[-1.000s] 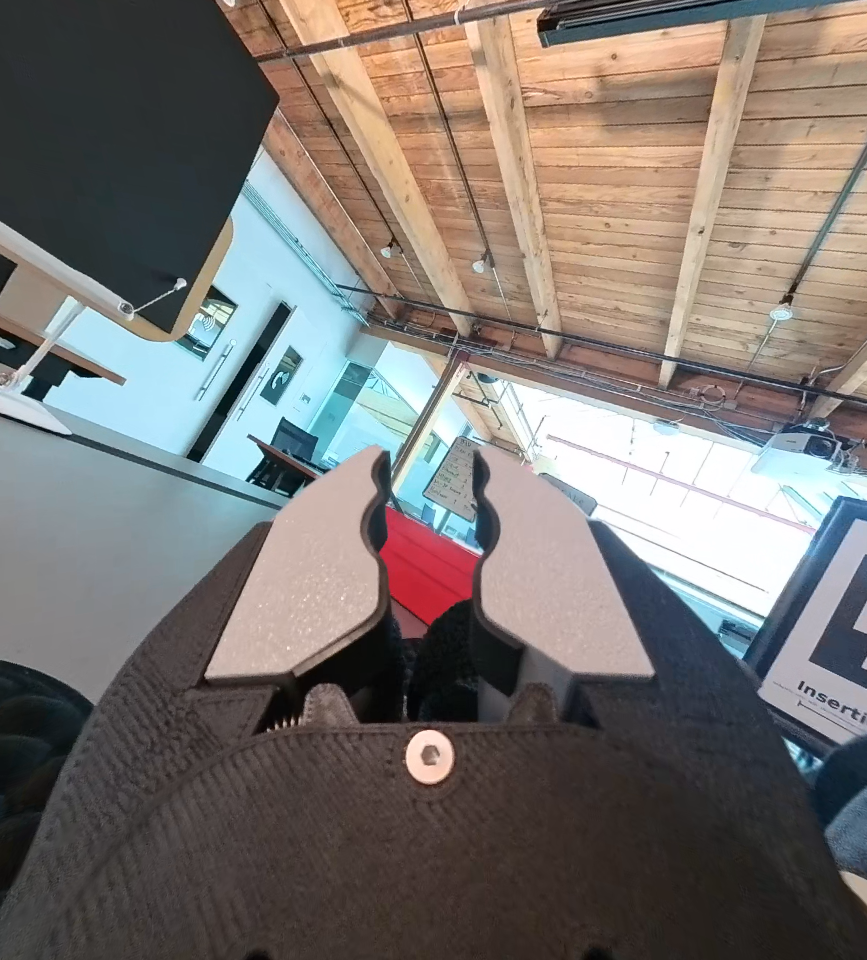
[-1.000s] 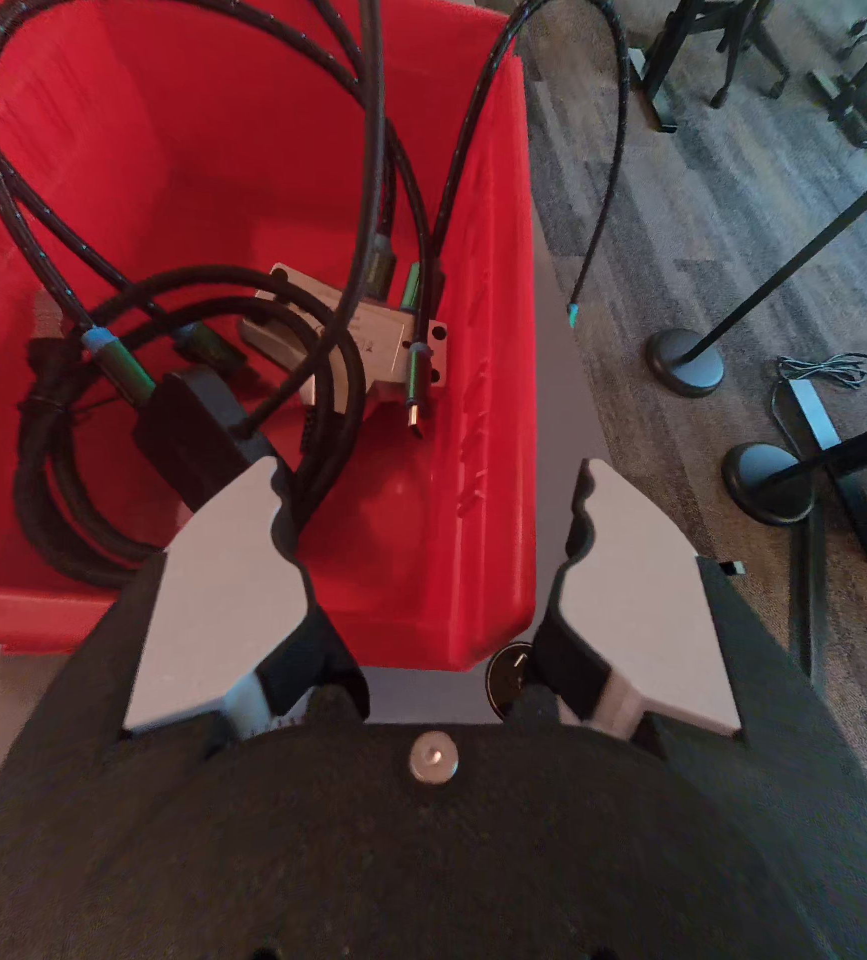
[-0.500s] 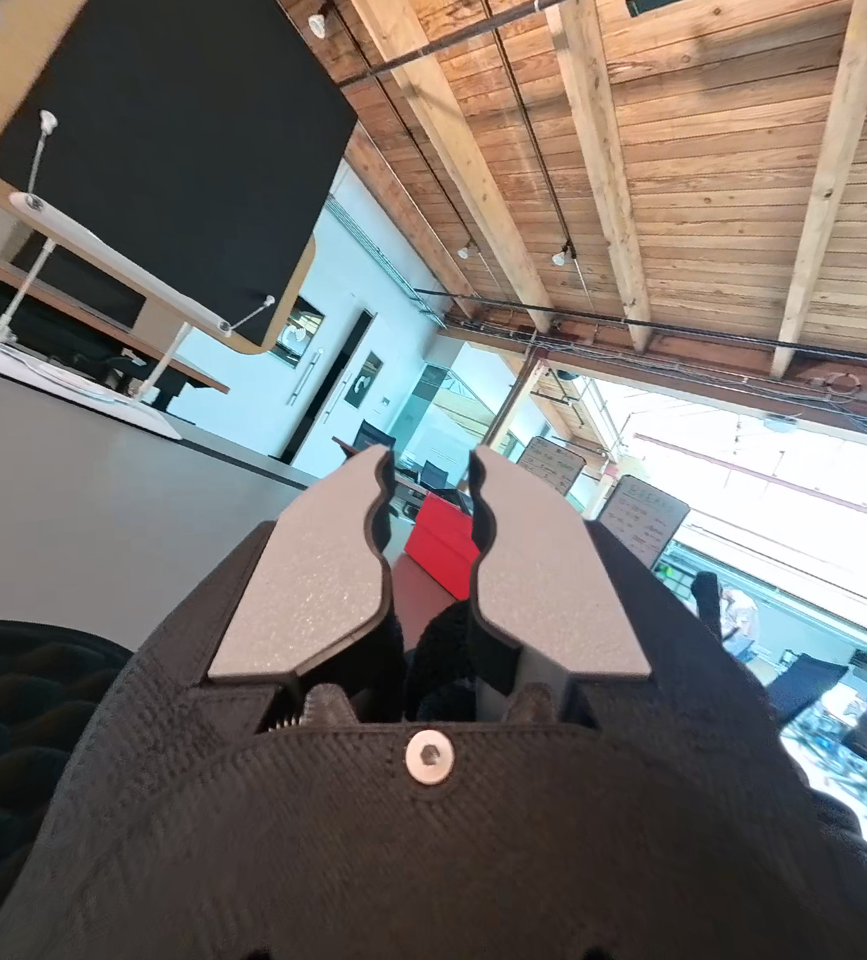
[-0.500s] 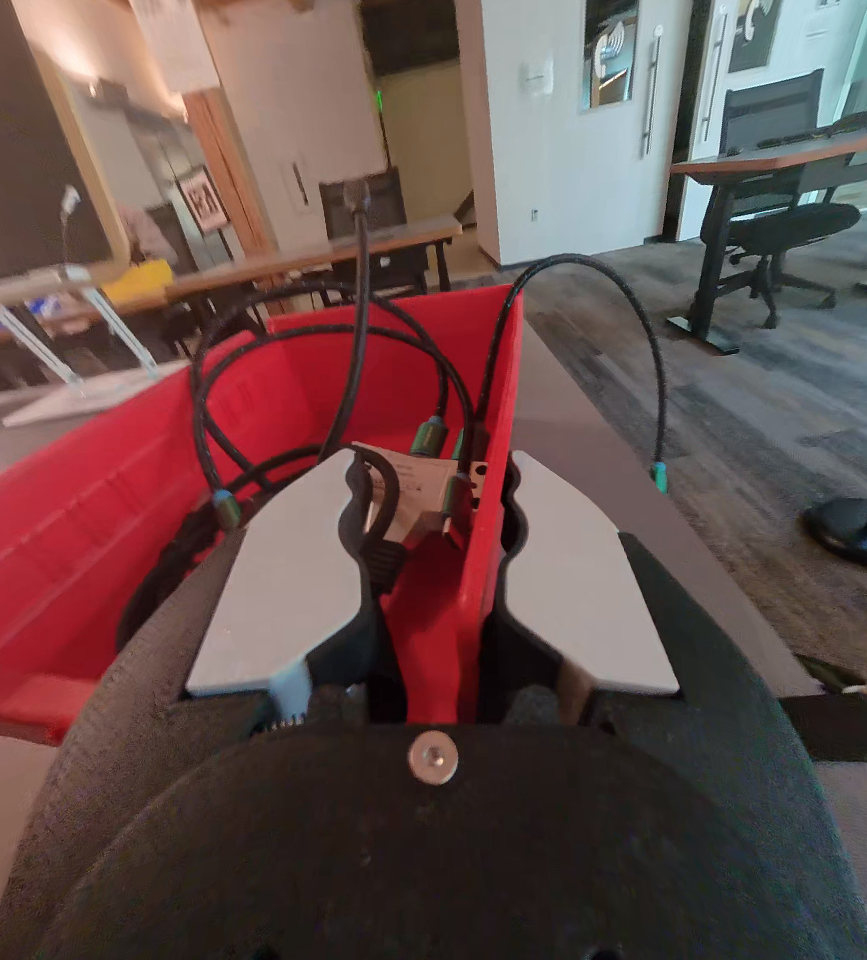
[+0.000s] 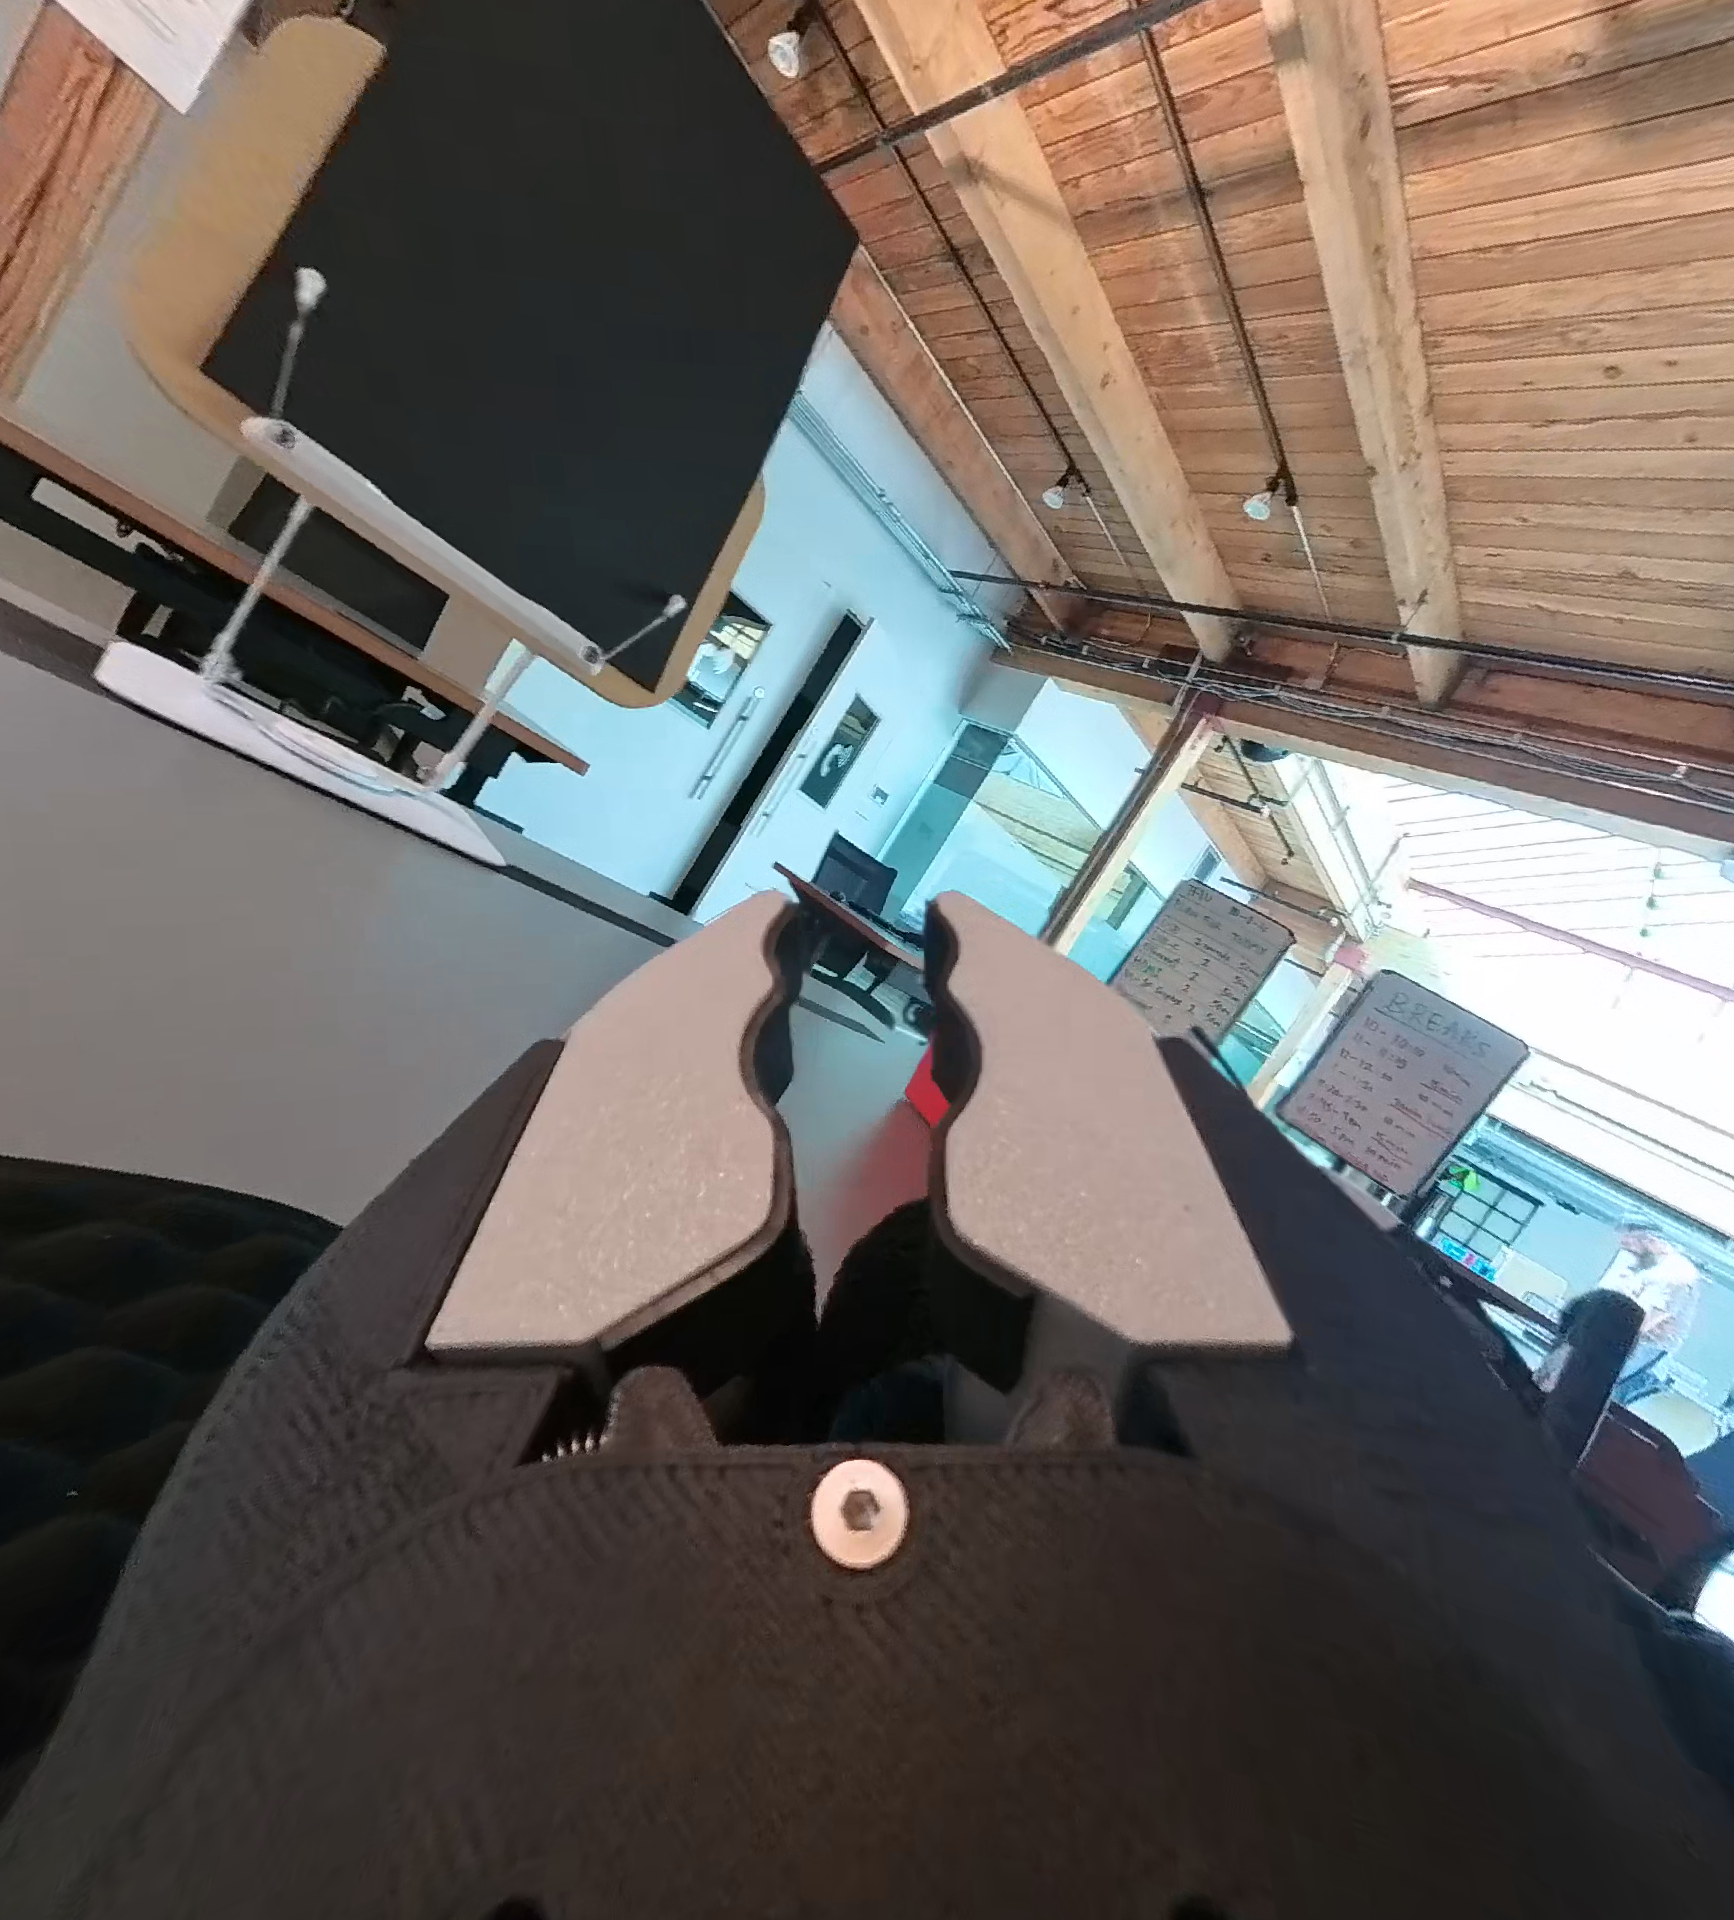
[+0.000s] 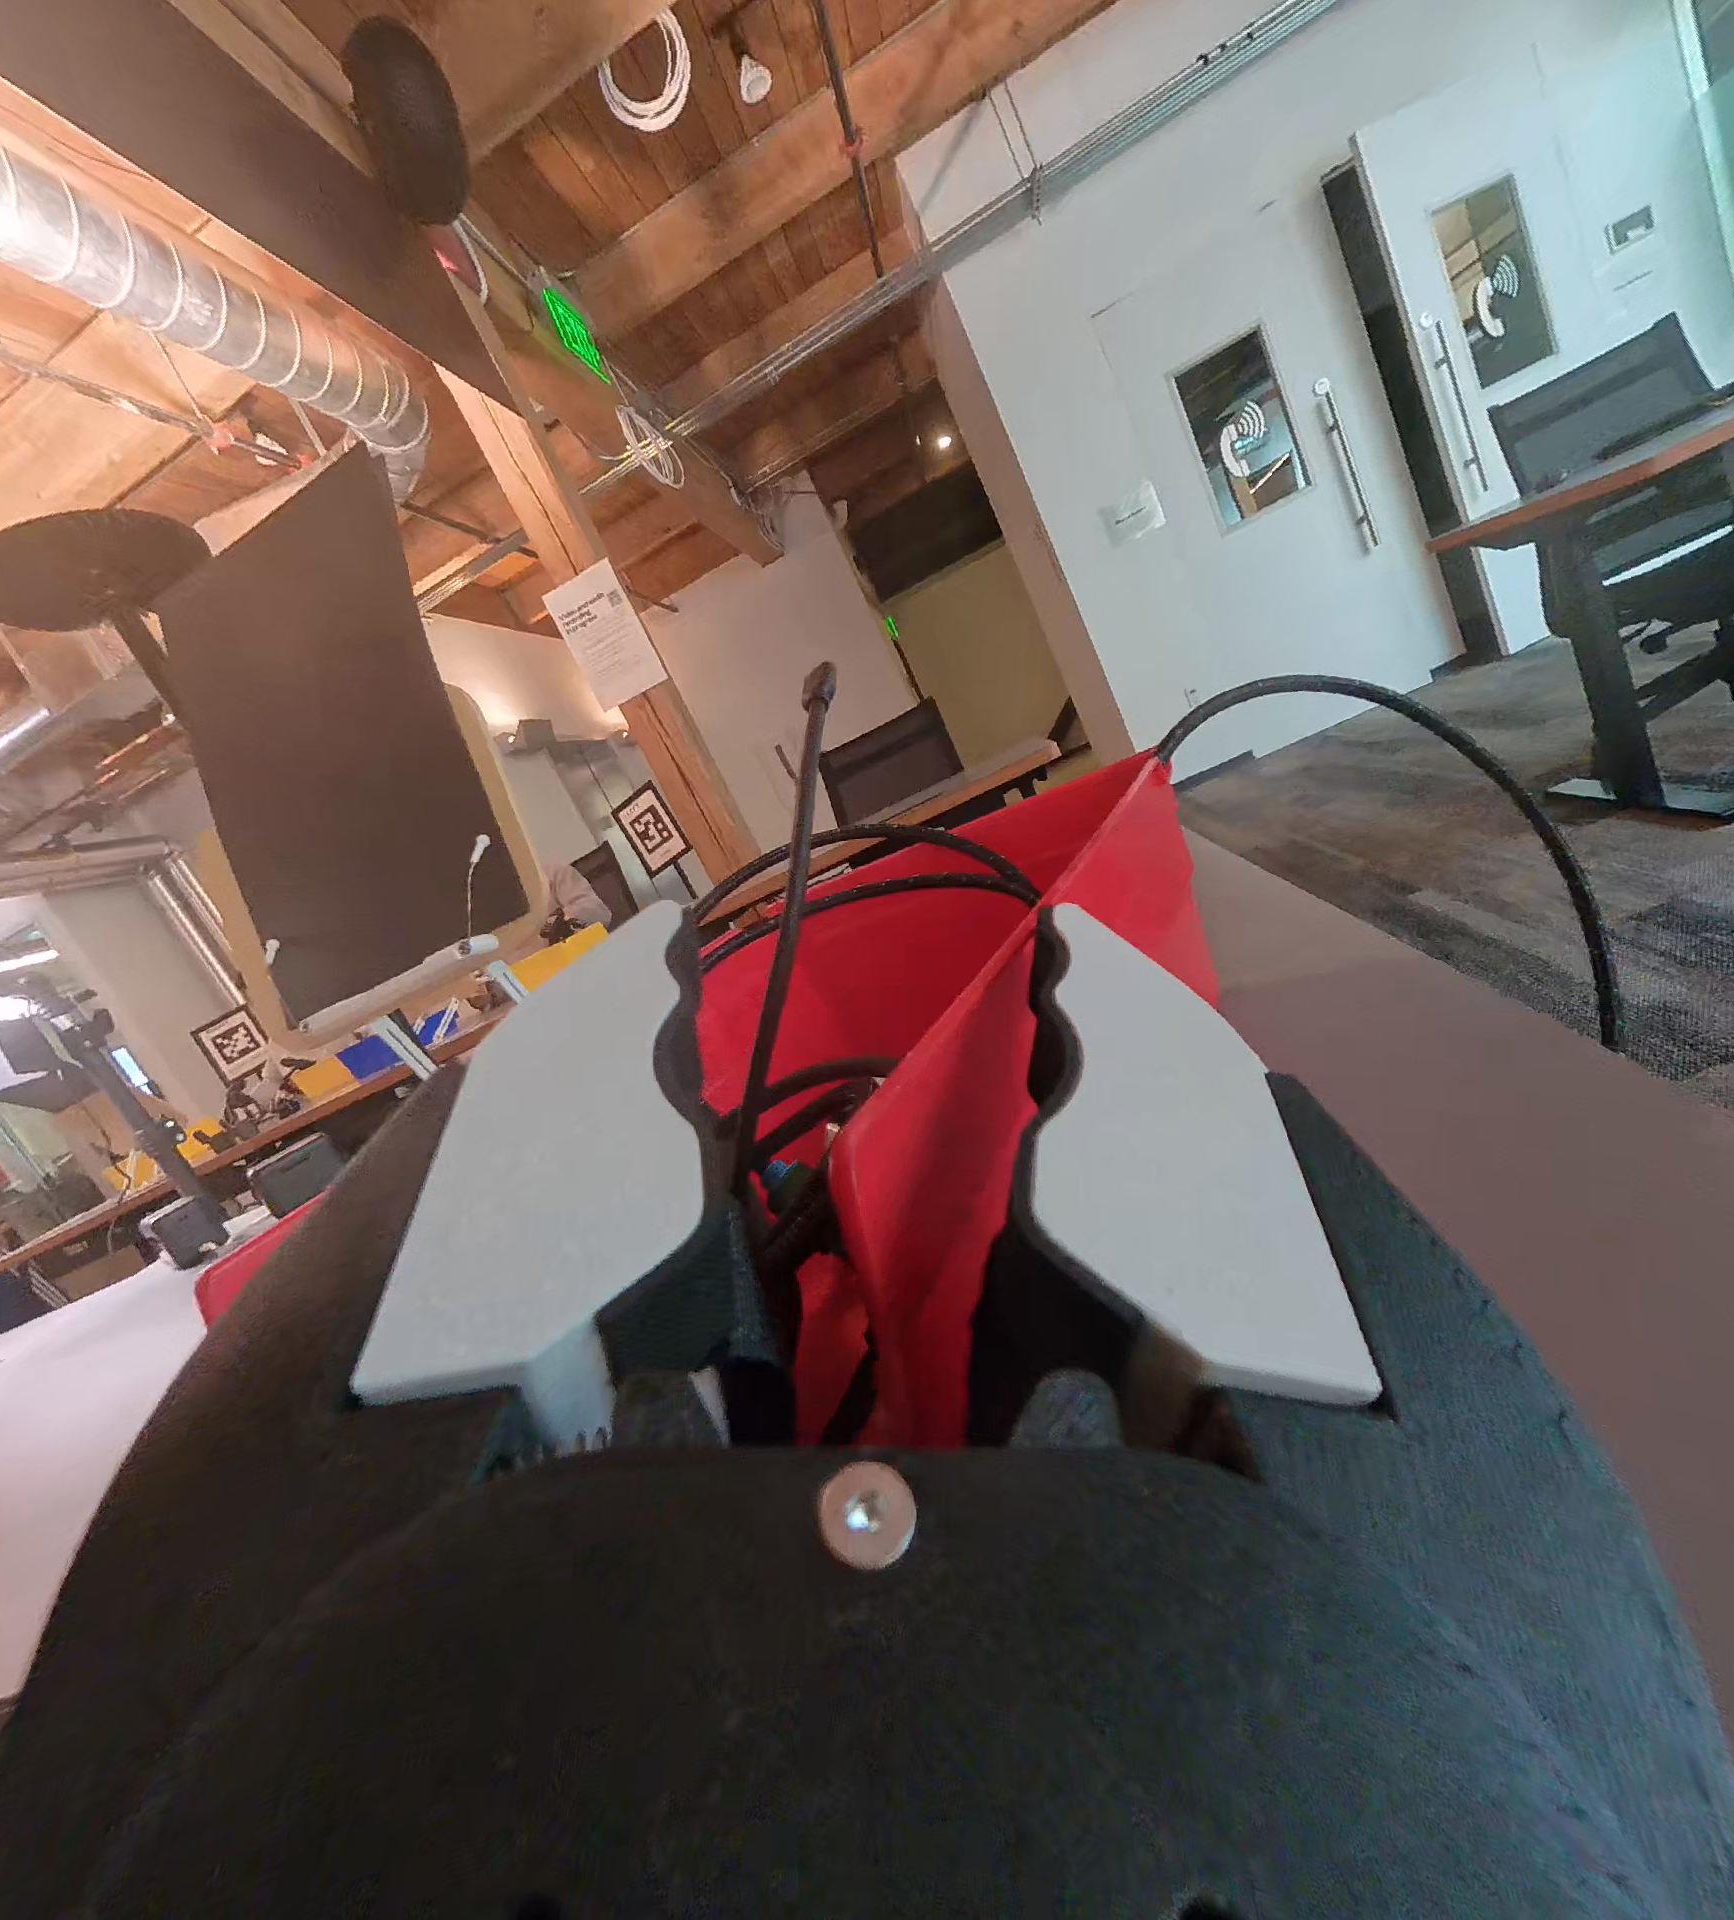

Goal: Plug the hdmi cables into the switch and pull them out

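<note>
- HDMI cables (image 6: 790, 914), black braided, sat tangled inside red bin (image 6: 1143, 894) at 12 o'clock of right tongs (image 6: 858, 935) in right wrist view.
- One cable end (image 6: 821, 681) stuck upright above the bin; another cable (image 6: 1528, 821) arched over the bin's right wall toward 2 o'clock and dropped to tabletop (image 6: 1465, 1195).
- Switch was not clearly visible; bin contents were mostly hidden behind the tongs.
- Right tongs straddled the bin's right wall: left finger (image 6: 551, 1143) inside the bin among the cables, right finger (image 6: 1175, 1143) outside; the wall sat in the gap.
- Right tongs were partly closed around the wall; contact with the wall was unclear, so a firm grip could not be confirmed.
- Left tongs (image 5: 863, 920) were nearly shut, with a narrow gap and nothing between the fingers.
- Left wrist view was tilted up toward wooden ceiling (image 5: 1465, 312); the camera was rolled.
- Small piece of the red bin (image 5: 925, 1086) showed through the gap of the left tongs, well away at 12 o'clock, on grey tabletop (image 5: 167, 935).
- Black panel on white stand (image 5: 530, 312) stood at 10 o'clock in left wrist view.
- Boards with writing (image 5: 1403, 1091) were at 2 o'clock.
</note>
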A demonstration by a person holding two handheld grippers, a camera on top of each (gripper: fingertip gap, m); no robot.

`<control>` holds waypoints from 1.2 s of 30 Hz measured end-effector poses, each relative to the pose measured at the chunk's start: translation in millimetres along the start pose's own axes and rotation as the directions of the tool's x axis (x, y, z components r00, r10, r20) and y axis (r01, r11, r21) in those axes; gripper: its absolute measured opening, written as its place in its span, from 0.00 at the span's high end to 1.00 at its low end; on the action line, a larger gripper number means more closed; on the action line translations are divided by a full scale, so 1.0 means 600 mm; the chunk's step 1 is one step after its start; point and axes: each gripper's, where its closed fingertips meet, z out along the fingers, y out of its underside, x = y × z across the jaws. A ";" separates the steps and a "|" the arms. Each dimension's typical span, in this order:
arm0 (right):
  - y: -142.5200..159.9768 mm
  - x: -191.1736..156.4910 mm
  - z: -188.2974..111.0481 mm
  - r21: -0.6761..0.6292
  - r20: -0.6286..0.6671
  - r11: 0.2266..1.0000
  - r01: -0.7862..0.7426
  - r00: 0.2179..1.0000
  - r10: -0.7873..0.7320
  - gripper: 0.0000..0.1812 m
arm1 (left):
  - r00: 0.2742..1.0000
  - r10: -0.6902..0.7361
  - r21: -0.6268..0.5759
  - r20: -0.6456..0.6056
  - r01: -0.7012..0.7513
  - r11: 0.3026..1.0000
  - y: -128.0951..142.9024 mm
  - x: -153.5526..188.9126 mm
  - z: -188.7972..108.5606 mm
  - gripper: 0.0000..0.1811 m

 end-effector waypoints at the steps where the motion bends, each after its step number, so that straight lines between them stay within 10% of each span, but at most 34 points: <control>1: 0.002 -0.003 0.002 0.001 0.001 1.000 0.005 1.000 -0.005 0.65 | 1.000 0.006 0.003 0.008 -0.006 1.000 -0.001 -0.003 0.001 0.88; 36: 0.016 -0.072 0.019 0.076 0.182 0.997 0.032 0.982 -0.045 0.55 | 0.996 0.050 0.000 0.071 -0.050 0.999 -0.019 -0.030 -0.006 0.91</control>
